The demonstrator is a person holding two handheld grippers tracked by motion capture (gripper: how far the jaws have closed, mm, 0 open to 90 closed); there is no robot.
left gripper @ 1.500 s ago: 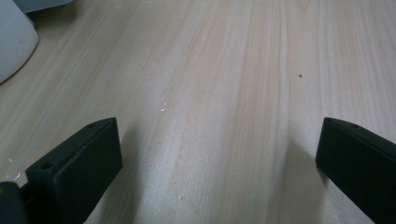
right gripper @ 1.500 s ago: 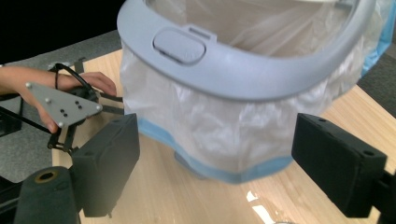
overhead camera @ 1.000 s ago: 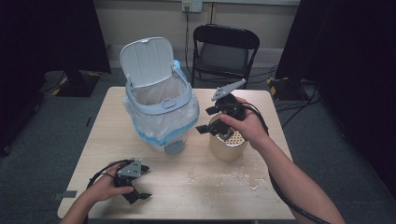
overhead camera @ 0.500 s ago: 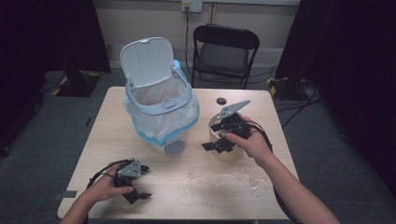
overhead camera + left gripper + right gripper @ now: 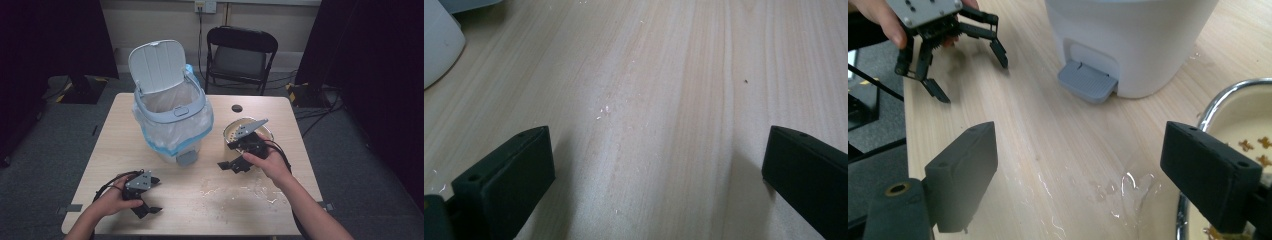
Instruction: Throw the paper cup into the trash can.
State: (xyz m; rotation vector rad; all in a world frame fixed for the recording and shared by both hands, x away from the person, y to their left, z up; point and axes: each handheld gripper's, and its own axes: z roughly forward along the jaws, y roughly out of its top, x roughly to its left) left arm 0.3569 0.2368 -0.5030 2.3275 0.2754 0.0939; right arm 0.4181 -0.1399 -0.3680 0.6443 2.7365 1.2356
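Steel pot beside lined bin holds brown bits.

No readable text, label, brand or number shows anywhere.

I've got my right hand-held gripper at the near left edge of the metal pot, jaws apart and nothing between them. My left hand-held gripper rests low on the worktop, jaws spread too, well apart from the pot. The white bin stands between them, lid up, bag inside. Wet patch just in front of the pot.
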